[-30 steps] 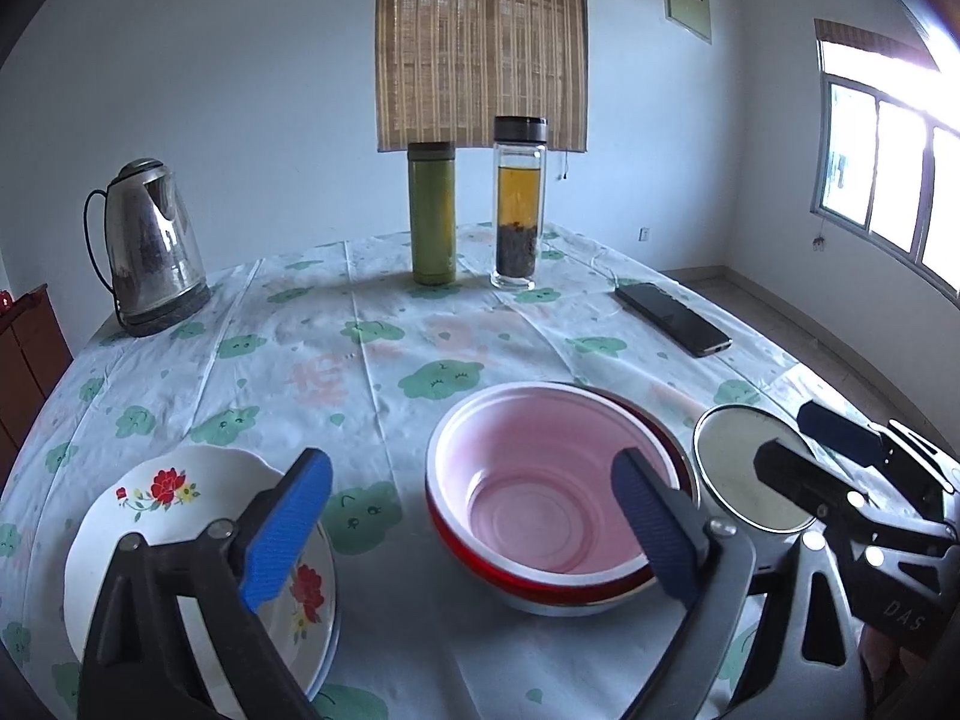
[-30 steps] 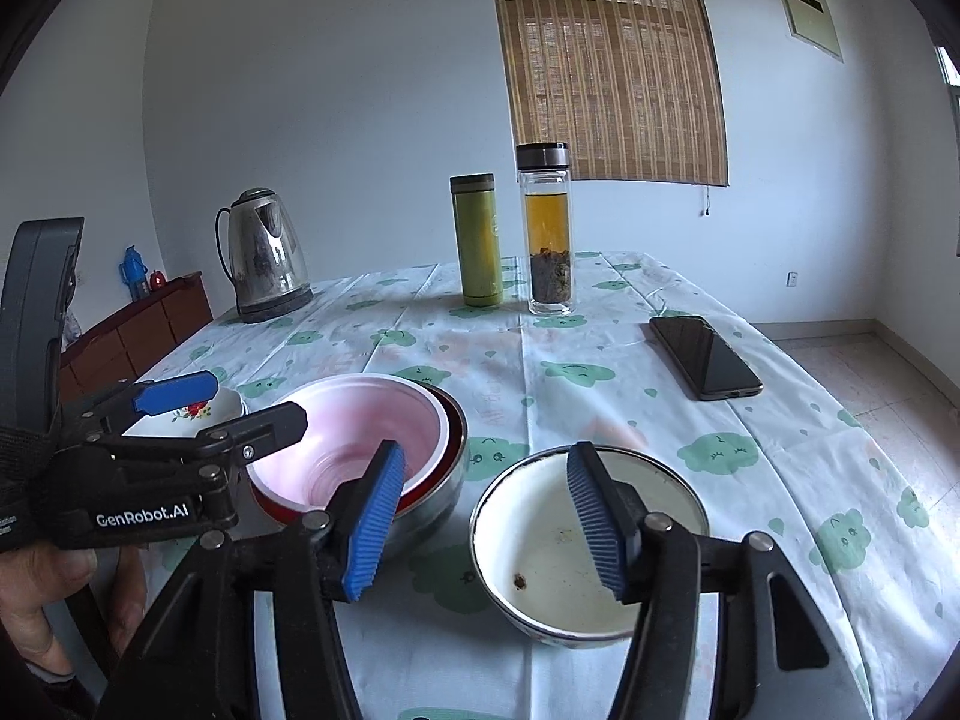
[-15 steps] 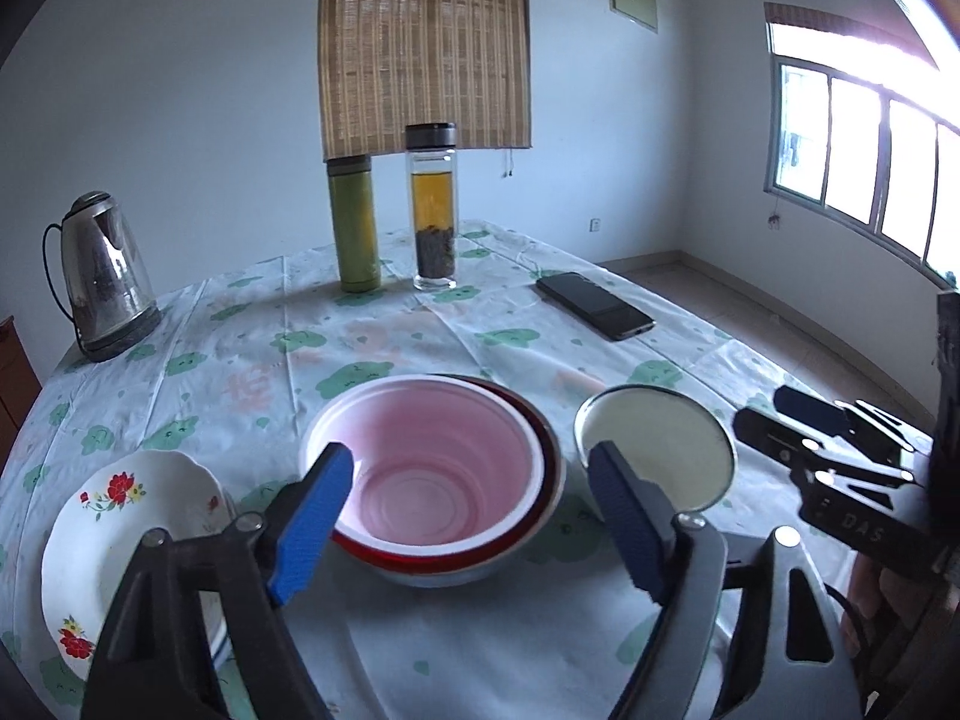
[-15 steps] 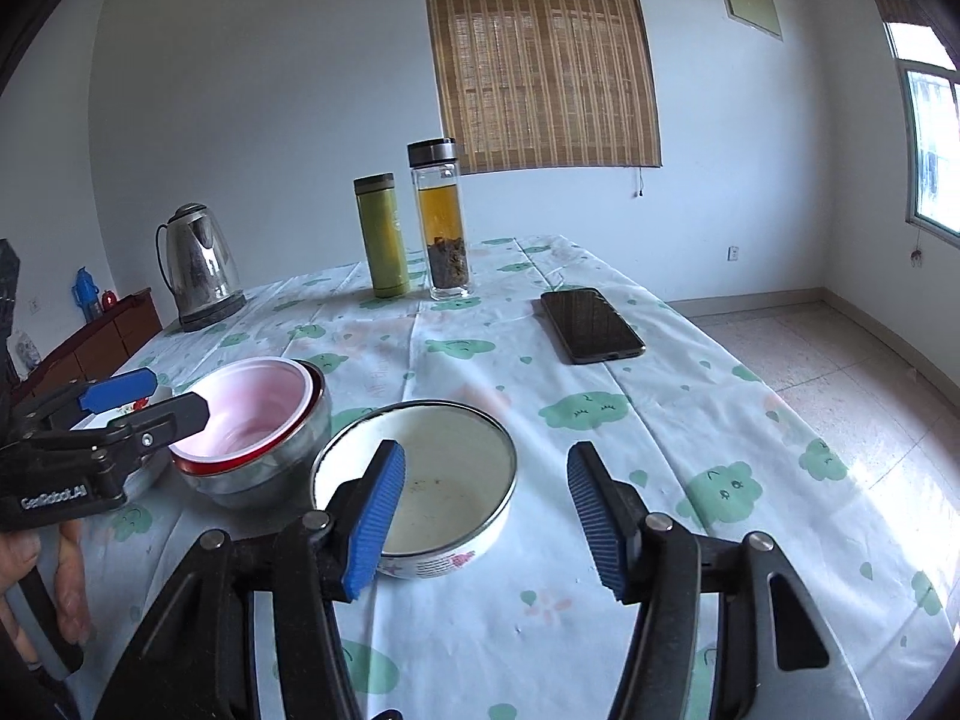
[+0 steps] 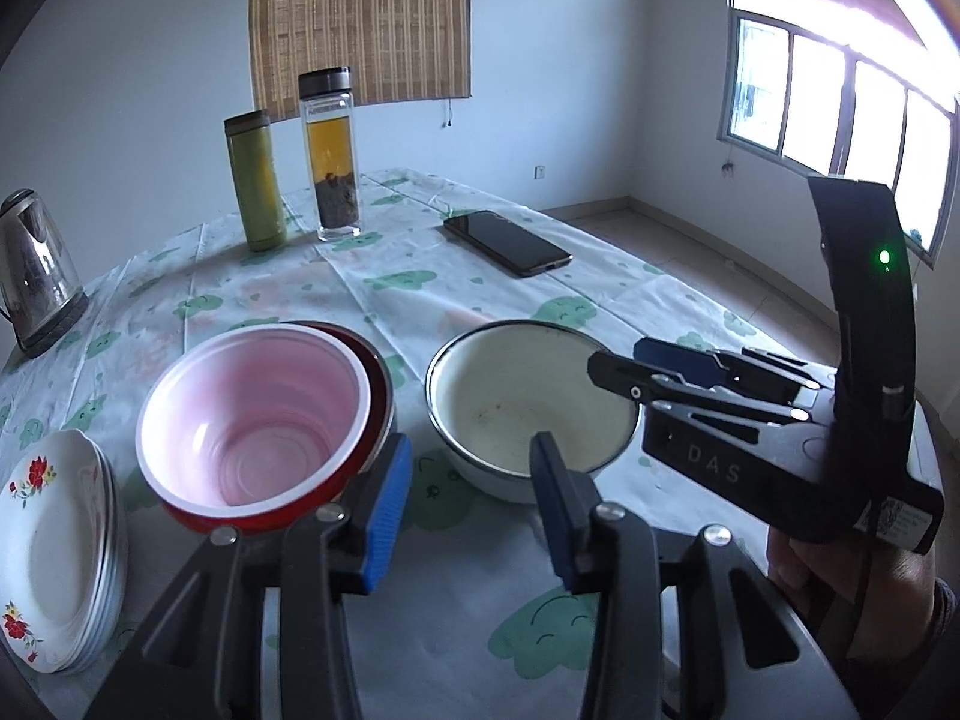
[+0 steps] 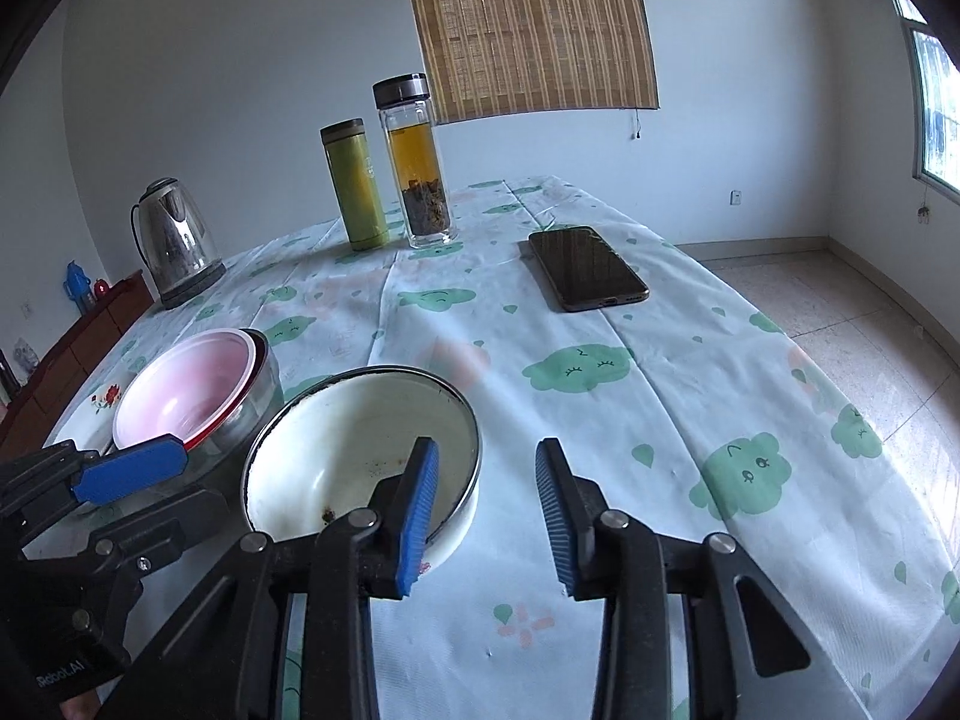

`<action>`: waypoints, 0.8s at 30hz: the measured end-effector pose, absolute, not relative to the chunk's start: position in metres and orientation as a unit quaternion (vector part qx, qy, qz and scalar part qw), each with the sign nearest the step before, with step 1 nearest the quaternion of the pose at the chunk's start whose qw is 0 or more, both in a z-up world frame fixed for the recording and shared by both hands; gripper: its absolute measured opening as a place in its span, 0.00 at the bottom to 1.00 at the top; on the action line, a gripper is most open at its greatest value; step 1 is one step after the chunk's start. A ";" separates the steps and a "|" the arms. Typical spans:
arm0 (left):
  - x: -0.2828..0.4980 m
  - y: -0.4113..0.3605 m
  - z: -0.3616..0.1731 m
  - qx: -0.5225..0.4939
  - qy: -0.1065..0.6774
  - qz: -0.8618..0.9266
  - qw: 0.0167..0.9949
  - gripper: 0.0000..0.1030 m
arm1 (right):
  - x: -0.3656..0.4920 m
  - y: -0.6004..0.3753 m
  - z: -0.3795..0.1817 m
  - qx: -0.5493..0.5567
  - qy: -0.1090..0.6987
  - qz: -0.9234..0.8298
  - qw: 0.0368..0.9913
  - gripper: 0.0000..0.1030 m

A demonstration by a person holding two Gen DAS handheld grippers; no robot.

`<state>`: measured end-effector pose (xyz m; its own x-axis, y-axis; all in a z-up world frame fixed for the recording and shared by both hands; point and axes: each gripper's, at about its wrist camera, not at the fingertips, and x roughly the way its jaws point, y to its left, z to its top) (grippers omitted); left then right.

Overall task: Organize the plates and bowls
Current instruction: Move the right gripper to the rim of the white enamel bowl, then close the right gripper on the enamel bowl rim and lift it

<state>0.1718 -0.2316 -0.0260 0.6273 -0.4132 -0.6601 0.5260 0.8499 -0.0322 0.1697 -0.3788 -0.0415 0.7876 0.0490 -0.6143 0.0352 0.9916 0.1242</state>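
Bowls sit low in my frames: the white enamel bowl (image 6: 360, 450) lies lower left in my right view, its rim beside my right gripper's (image 6: 486, 510) left pad, jaws spread. My left gripper (image 5: 474, 510), also spread, hovers between it and the pink bowl (image 5: 252, 426).

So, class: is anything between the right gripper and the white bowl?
Nothing visible. The right gripper is open at the white bowl, with one finger over its rim and the other outside it. The pink bowl and phone lie off to the sides.
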 end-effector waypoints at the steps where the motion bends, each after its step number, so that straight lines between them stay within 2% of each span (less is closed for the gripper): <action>1: 0.173 -0.233 -0.028 0.082 0.347 -0.263 0.897 0.39 | 0.170 -0.378 -0.042 0.064 0.328 0.005 0.943 0.35; 9: 0.180 -0.231 -0.035 0.053 0.363 -0.281 0.887 0.39 | 0.175 -0.379 -0.045 0.066 0.339 0.003 0.938 0.35; 11: 0.181 -0.231 -0.036 0.047 0.366 -0.284 0.885 0.39 | 0.175 -0.377 -0.045 0.064 0.340 0.004 0.938 0.30; 15: 0.186 -0.237 -0.036 0.040 0.372 -0.282 0.883 0.39 | 0.180 -0.377 -0.047 0.065 0.349 0.009 0.935 0.28; 17: 0.188 -0.240 -0.036 0.040 0.373 -0.279 0.884 0.39 | 0.181 -0.378 -0.049 0.068 0.352 0.013 0.933 0.23; 21: 0.191 -0.244 -0.039 0.045 0.376 -0.265 0.887 0.30 | 0.181 -0.378 -0.050 0.075 0.353 0.021 0.932 0.16; 24: 0.191 -0.242 -0.039 0.046 0.376 -0.260 0.888 0.24 | 0.181 -0.381 -0.050 0.083 0.351 0.028 0.932 0.15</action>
